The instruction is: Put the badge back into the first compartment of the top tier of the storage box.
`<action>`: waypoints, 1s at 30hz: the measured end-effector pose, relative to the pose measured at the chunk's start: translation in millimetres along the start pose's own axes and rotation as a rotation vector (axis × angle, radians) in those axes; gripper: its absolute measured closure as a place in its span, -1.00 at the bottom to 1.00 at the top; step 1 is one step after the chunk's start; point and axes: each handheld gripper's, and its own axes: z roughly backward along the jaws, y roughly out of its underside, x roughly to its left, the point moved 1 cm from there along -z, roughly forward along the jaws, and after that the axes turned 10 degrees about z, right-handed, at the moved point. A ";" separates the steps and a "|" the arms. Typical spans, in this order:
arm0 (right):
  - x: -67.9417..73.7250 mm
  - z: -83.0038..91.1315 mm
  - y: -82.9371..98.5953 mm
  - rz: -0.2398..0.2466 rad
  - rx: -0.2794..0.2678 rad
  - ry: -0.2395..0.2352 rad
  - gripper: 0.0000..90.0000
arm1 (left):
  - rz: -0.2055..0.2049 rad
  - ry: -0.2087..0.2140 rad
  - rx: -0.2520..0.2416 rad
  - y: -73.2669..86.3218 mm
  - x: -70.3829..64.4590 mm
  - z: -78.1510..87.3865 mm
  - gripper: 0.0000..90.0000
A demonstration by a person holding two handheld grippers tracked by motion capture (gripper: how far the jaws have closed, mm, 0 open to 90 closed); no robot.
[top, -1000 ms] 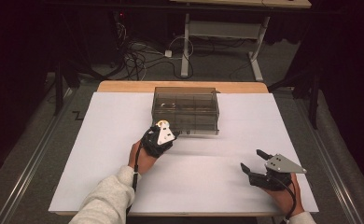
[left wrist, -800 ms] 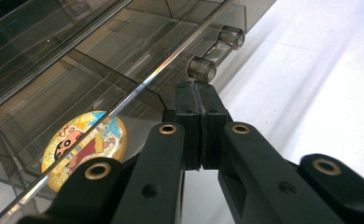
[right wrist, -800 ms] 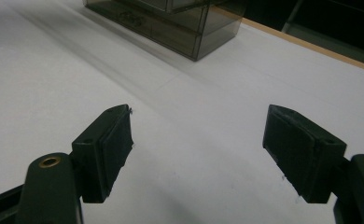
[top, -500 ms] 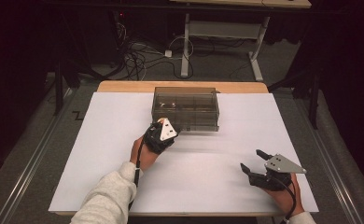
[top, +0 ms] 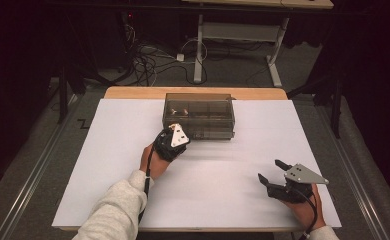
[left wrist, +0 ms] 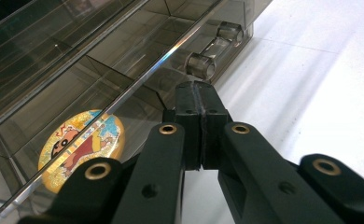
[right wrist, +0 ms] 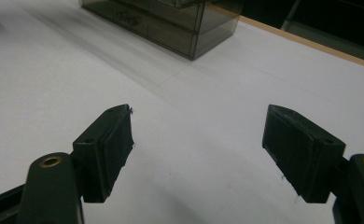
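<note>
Nosing closed left gripper [left wrist: 200,95] at drawer handle [left wrist: 213,51] dead ahead, handle lying crosswise; right gripper [top: 277,176] open, far.

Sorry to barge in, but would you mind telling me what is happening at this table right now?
A person is working at a white-covered table with a gripper in each hand. The left gripper is up against the front of a smoky clear plastic drawer box, its jaws pressed together just short of a clear drawer handle. A round cartoon sticker shows through the plastic inside. The right gripper rests open, low over bare table near the person, away from the box.
</note>
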 end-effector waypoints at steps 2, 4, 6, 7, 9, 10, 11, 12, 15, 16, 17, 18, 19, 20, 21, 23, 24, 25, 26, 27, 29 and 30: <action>0.1 -0.6 -0.4 -0.002 0.002 0.000 -0.46 | -0.003 -0.002 0.000 -0.6 1.0 -1.2 0.93; 0.4 -1.8 -0.3 -0.001 0.003 -0.004 -0.46 | 0.001 -0.003 -0.006 -1.1 2.1 -1.1 0.93; 0.4 -2.4 0.0 -0.001 0.005 -0.005 -0.46 | 0.000 -0.005 -0.006 -1.5 2.7 -1.4 0.93; 0.0 -2.4 0.1 -0.001 0.005 -0.003 -0.46 | 0.000 -0.006 -0.005 -1.8 2.9 -1.8 0.93; -0.6 -2.3 0.1 -0.003 0.004 -0.004 -0.46 | 0.002 -0.007 -0.002 -2.5 3.0 -2.3 0.93; -0.7 -2.2 0.0 -0.004 0.003 -0.005 -0.46 | 0.000 -0.006 0.000 -3.1 2.8 -2.5 0.93; -0.7 -2.2 -0.1 -0.002 0.003 -0.005 -0.46 | -0.001 -0.010 -0.001 -3.8 2.7 -2.5 0.93; -0.8 -2.3 -0.3 -0.003 0.002 -0.006 -0.46 | 0.001 -0.012 0.000 -4.4 2.9 -2.7 0.93; -1.3 -2.6 -1.1 -0.001 -0.003 -0.006 -0.46 | 0.002 -0.014 0.002 -5.6 3.8 -2.8 0.93; -1.5 -2.8 -1.2 0.000 -0.005 -0.006 -0.46 | 0.001 -0.013 0.004 -5.9 4.1 -2.9 0.93; -1.5 -3.1 -1.2 0.001 -0.004 -0.005 -0.46 | -0.001 -0.017 0.003 -6.2 4.2 -2.9 0.93; -1.4 -3.4 -1.3 0.001 -0.003 -0.007 -0.46 | 0.003 -0.017 0.001 -6.7 4.8 -2.8 0.93; -1.3 -3.6 -1.4 0.002 -0.003 -0.008 -0.46 | 0.005 -0.016 0.001 -6.9 5.1 -2.8 0.93; -1.3 -3.8 -1.4 0.002 -0.002 -0.008 -0.46 | 0.005 -0.016 -0.001 -7.3 5.4 -2.9 0.93; -1.3 -3.9 -1.5 0.002 -0.002 -0.008 -0.46 | 0.006 -0.016 -0.003 -7.7 5.6 -3.0 0.93; -1.3 -4.1 -1.6 0.002 -0.001 -0.007 -0.46 | 0.006 -0.018 -0.003 -8.7 6.1 -3.3 0.93; -1.3 -4.1 -1.6 0.002 -0.001 -0.007 -0.46 | 0.006 -0.019 -0.005 -9.2 6.6 -3.2 0.93; -1.2 -4.0 -1.6 0.002 -0.001 -0.007 -0.46 | 0.007 -0.017 -0.005 -9.9 7.1 -3.0 0.93; -1.3 -4.0 -1.6 0.002 -0.001 -0.008 -0.46 | 0.009 -0.018 -0.007 -10.5 7.5 -3.1 0.93; -1.4 -4.2 -1.4 0.001 0.000 -0.008 -0.46 | 0.009 -0.020 -0.008 -11.1 7.7 -3.1 0.93; -1.4 -4.2 -1.4 0.000 0.000 -0.008 -0.46 | 0.006 -0.021 -0.011 -12.3 7.6 -3.2 0.93; -1.3 -4.1 -1.4 0.002 0.000 -0.007 -0.46 | 0.006 -0.022 -0.011 -12.6 7.4 -3.2 0.93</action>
